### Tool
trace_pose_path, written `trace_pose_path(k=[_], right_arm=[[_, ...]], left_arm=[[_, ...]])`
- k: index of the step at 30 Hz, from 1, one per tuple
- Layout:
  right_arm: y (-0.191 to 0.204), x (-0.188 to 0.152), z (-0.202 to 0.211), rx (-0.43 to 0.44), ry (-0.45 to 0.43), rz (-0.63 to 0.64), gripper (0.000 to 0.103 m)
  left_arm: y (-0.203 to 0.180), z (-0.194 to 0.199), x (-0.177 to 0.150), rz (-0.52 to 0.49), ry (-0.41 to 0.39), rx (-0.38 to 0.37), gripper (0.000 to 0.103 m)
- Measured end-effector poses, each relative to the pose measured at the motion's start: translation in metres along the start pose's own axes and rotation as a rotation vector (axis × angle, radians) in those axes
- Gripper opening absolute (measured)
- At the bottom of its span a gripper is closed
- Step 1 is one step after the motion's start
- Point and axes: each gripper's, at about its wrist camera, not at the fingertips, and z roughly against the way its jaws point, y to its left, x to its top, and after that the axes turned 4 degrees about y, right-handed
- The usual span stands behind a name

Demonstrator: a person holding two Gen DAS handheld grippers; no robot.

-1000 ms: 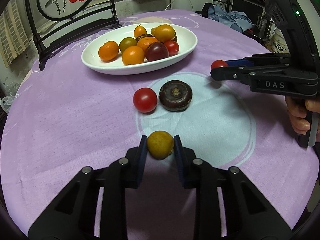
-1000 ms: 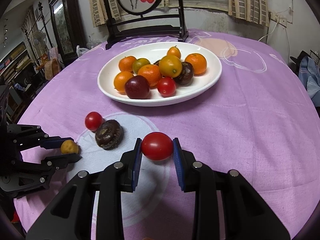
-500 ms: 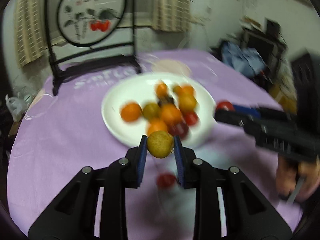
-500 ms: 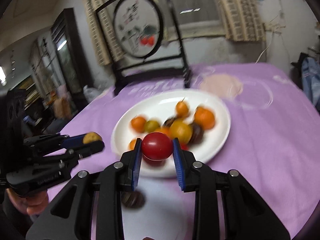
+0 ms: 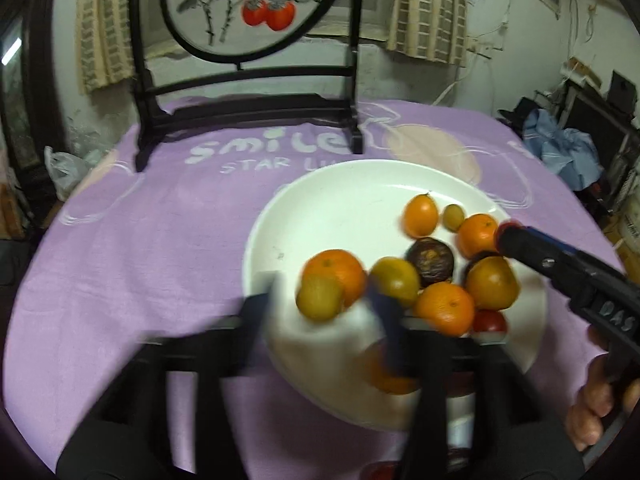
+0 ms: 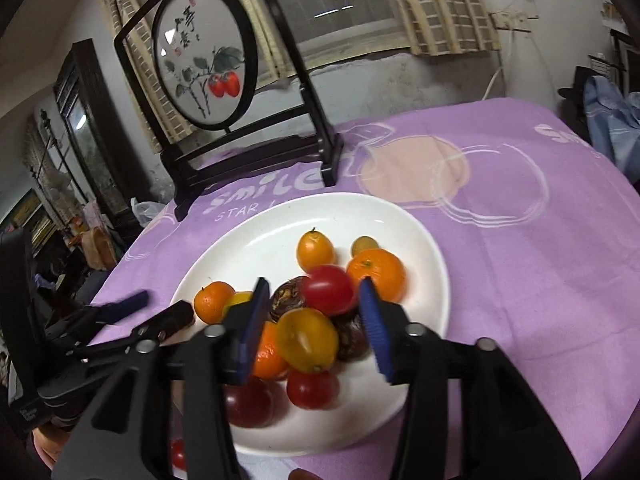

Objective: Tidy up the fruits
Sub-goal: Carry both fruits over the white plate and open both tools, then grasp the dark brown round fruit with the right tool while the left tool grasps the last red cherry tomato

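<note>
A: Where do we stand with the two fruits in transit?

B: The yellow-green fruit sits between the blurred fingers of the left hand-held gripper, above the near part of the white plate. The jaws have just been opening and now stand wide, with a gap on either side of the fruit, so we judge it released. The red cherry tomato lies between the blue pads of the right hand-held gripper, over the fruit pile; those jaws have also just been opening, and neither pad touches it.

A: How do these items handle?

B: We judge both light, round and smooth-skinned, so they roll readily. The tomato is soft and bruises under pressure; we take hold across its widest part with minimal squeeze. The small oranges are firmer.

A: And what surrounds them?

B: The plate rests on the table under a purple cloth. A framed persimmon screen stands behind it. A hand holds the right tool's grip at the edge of the left view.
</note>
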Motion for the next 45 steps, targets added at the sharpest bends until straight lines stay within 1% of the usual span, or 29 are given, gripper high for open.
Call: trace_pose_path(k=[1,2,4,5,6,9,10,12,15,16,18,20,23,28,31,38,41,45], right_arm=[[0.000,-0.001,0.005,0.012,-0.006,-0.001,0.051],[0.002,-0.003,0.012,0.021,-0.015,0.009,0.051],[0.010,-0.009,0.025,0.019,-0.034,0.049,0.051],[0.015,-0.013,0.031,0.020,-0.038,0.068,0.051],[0.018,-0.016,0.034,0.024,-0.038,0.083,0.051],[0.035,-0.032,0.045,0.055,-0.020,0.161,0.052],[0.042,-0.041,0.048,0.070,-0.002,0.203,0.052],[0.052,-0.054,0.048,0.086,0.039,0.273,0.052],[0.070,-0.080,0.044,0.114,0.122,0.405,0.052],[0.075,-0.089,0.040,0.127,0.170,0.448,0.052],[0.081,-0.100,0.033,0.120,0.220,0.491,0.052],[0.085,-0.107,0.028,0.096,0.244,0.537,0.052],[0.087,-0.111,0.020,0.088,0.271,0.550,0.052],[0.090,-0.118,0.011,0.002,0.274,0.587,0.052],[0.090,-0.121,0.005,-0.019,0.286,0.600,0.052],[0.087,-0.119,0.004,0.000,0.287,0.574,0.049],[0.088,-0.121,0.004,0.010,0.297,0.576,0.044],[0.085,-0.118,0.005,0.026,0.305,0.546,0.043]], left_arm=[[0.002,0.004,-0.001,0.006,-0.028,0.023,0.086],[0.003,0.011,-0.002,0.007,-0.049,0.036,0.086],[0.004,0.017,-0.003,-0.004,-0.045,0.014,0.086],[0.006,0.021,-0.005,0.005,-0.047,0.014,0.088],[0.006,0.023,-0.007,0.007,-0.048,0.016,0.091],[0.007,0.030,-0.015,-0.013,-0.047,0.030,0.094],[0.009,0.033,-0.020,-0.020,-0.046,0.040,0.094],[0.014,0.039,-0.028,-0.024,-0.048,0.032,0.096],[0.025,0.050,-0.043,-0.010,-0.053,0.035,0.099],[0.028,0.052,-0.047,-0.005,-0.053,0.041,0.099],[0.035,0.056,-0.055,0.001,-0.055,0.054,0.099],[0.041,0.058,-0.061,0.005,-0.050,0.065,0.099],[0.048,0.061,-0.064,0.029,-0.046,0.055,0.099],[0.049,0.062,-0.065,0.041,-0.040,0.046,0.099],[0.045,0.063,-0.068,0.019,-0.045,0.069,0.099],[0.044,0.064,-0.070,0.013,-0.036,0.061,0.099],[0.044,0.064,-0.070,0.013,-0.033,0.068,0.099],[0.047,0.063,-0.070,0.024,-0.025,0.065,0.099]])
